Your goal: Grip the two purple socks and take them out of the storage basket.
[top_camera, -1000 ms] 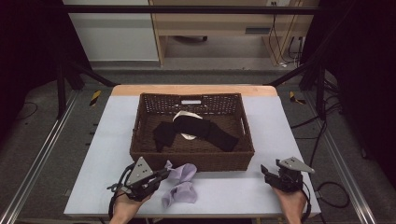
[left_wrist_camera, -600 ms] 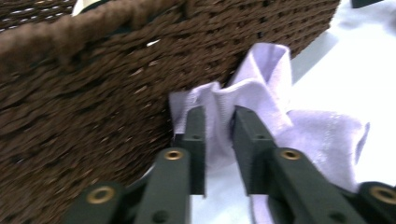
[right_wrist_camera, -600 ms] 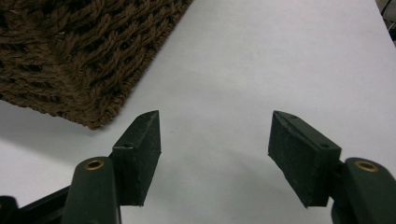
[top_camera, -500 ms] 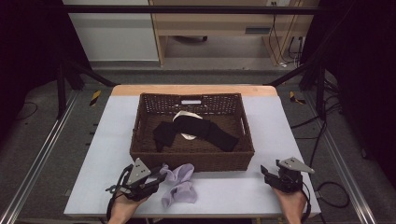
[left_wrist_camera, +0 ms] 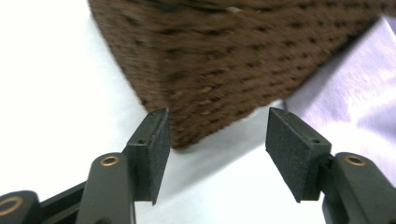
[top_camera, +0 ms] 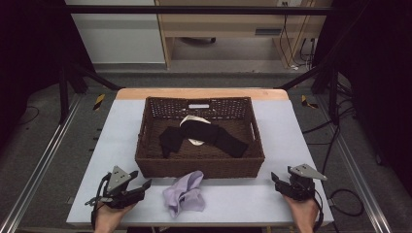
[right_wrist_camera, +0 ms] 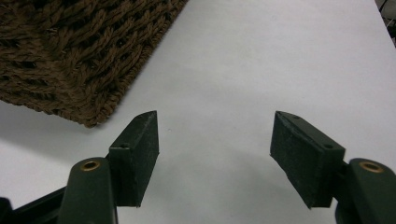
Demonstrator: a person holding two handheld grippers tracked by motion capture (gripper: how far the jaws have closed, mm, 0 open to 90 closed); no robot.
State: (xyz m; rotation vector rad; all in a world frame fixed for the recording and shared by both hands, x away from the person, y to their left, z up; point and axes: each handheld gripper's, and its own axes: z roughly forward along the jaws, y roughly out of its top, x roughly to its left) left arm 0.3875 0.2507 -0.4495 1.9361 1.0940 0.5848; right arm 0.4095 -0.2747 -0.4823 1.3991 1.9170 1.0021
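Your left gripper (top_camera: 138, 189) rests low on the surface (top_camera: 116, 131) at its near left corner, jaws spread wide with nothing between them. The lavender cloth (top_camera: 184, 195) lies crumpled just to its right, apart from the fingertips, pressed up against the near wall of the brown wicker basket (top_camera: 145, 160). In the left gripper view the basket's near corner (left_wrist_camera: 196, 70) sits straight ahead between the jaws and the cloth (left_wrist_camera: 350, 88) lies off to the right, so the reach would likely need a turn that way. The cloth's longer run goes from the basket wall back toward you.

Inside the basket, black garments (top_camera: 204, 136) lie draped across a pale one (top_camera: 190, 121).

Your right gripper (top_camera: 279, 187) sits at the near right corner, also wide open and empty, well apart from the cloth; the left is clearly the nearer one.

The surface is pale, with a wooden strip along its far edge. Beyond it the room is dim, with a wooden bench (top_camera: 228, 24), cables and metal framing.
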